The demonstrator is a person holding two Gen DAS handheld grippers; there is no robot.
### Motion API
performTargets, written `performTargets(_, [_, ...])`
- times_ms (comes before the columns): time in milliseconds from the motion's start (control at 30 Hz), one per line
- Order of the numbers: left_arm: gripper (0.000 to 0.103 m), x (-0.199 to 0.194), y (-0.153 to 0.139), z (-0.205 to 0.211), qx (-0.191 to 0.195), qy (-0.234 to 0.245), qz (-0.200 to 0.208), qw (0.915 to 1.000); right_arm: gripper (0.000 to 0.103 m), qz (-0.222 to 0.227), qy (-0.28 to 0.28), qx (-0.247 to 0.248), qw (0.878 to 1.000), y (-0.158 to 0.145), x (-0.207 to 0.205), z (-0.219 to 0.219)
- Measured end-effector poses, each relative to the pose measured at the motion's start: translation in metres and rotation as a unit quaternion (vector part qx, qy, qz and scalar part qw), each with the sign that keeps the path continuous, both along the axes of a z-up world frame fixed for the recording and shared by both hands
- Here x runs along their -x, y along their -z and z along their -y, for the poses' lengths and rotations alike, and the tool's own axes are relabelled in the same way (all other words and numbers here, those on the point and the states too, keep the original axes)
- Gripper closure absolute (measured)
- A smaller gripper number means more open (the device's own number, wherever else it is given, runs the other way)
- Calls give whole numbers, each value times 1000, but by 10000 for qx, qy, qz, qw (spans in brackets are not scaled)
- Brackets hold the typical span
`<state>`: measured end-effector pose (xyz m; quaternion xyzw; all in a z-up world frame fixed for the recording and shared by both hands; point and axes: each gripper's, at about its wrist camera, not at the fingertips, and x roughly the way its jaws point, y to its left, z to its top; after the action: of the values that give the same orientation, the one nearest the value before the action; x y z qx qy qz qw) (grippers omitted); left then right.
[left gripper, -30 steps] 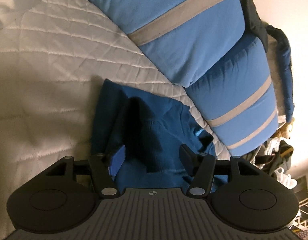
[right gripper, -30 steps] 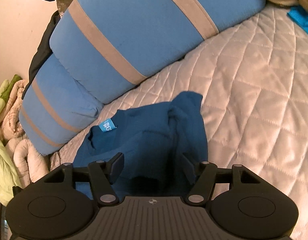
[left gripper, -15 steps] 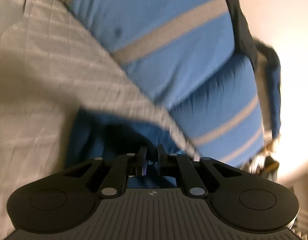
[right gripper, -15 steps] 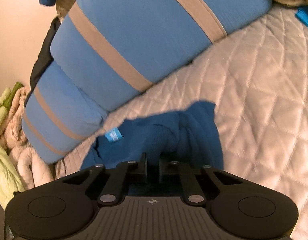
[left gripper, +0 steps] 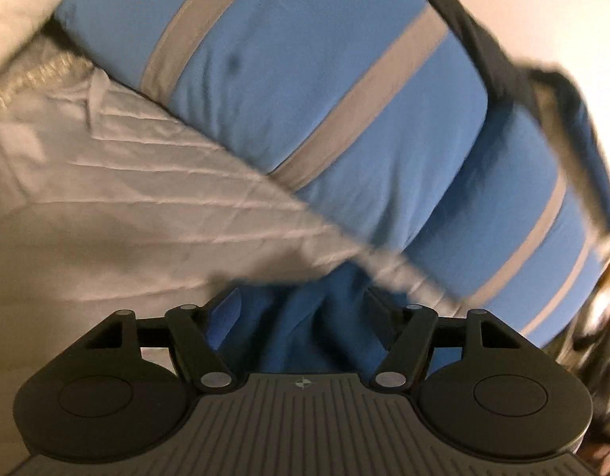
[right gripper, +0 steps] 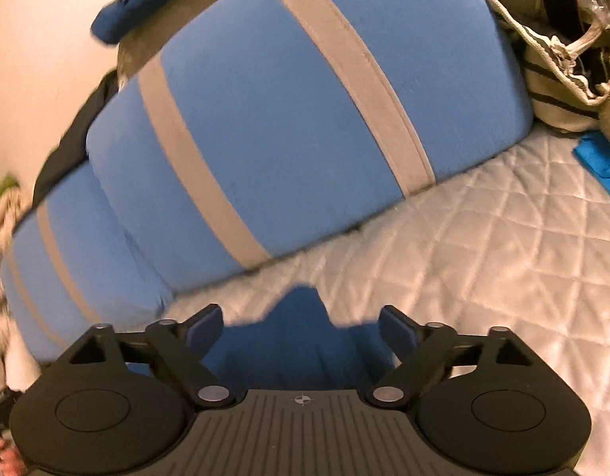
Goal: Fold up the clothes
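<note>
The dark blue garment [left gripper: 305, 329] lay crumpled on the white quilted bed cover [left gripper: 118, 214], close under both cameras, near the foot of the big blue pillows with grey stripes [left gripper: 313, 91].

In the left wrist view, the left hand-held gripper [left gripper: 303, 309] stood with its jaws apart, having just been opening. A raised fold of the garment sat in the gap between the fingers [left gripper: 225, 309], but the blur made it impossible to tell whether either pad still touched the cloth; they did not pinch it.

In the right wrist view, the right hand-held gripper [right gripper: 301, 325] stood wide, its jaws also having just been opening. The garment [right gripper: 297, 337] lay between and below its fingers [right gripper: 204, 327], a peaked fold poking up in the middle of the gap, clear of both pads. A striped bag [right gripper: 559, 75] and a bright blue cloth [right gripper: 598, 158] lay at the far right edge of the bed.
</note>
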<state>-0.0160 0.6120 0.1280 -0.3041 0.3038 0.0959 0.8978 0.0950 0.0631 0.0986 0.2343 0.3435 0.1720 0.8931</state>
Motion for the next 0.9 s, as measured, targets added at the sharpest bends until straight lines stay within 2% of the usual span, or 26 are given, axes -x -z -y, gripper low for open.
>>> performTargets(67, [35,11,3,7,-290,221,-221,9991,9,-53,-30,288,9996,2,13,1])
performTargets(133, [35,21,8,11,-390,375,-349,9979,5,-60,-84,551,9984,2,27,3])
performTargets(300, [36,45,15,13,-190,554,-391,9975,5,-96,-307,933,9951,0,52,0])
performTargets(500, [37,63,17,19,-287,830,-491,9949,7,-252,-498,1104,9923,5,74,4])
performTargets(600, [37,63,13,19,-409,797,-434,9950,10,-314,-491,1133,9918,8,79,7])
performTargets(700, [37,56,4,16,-506,893,-210,9945,11,-276,-497,1134,9919,6,77,8])
performTargets(900, [37,27,-13,14,-1020,1220,159,9872,15,39,-670,1421,9876,-3,55,-4])
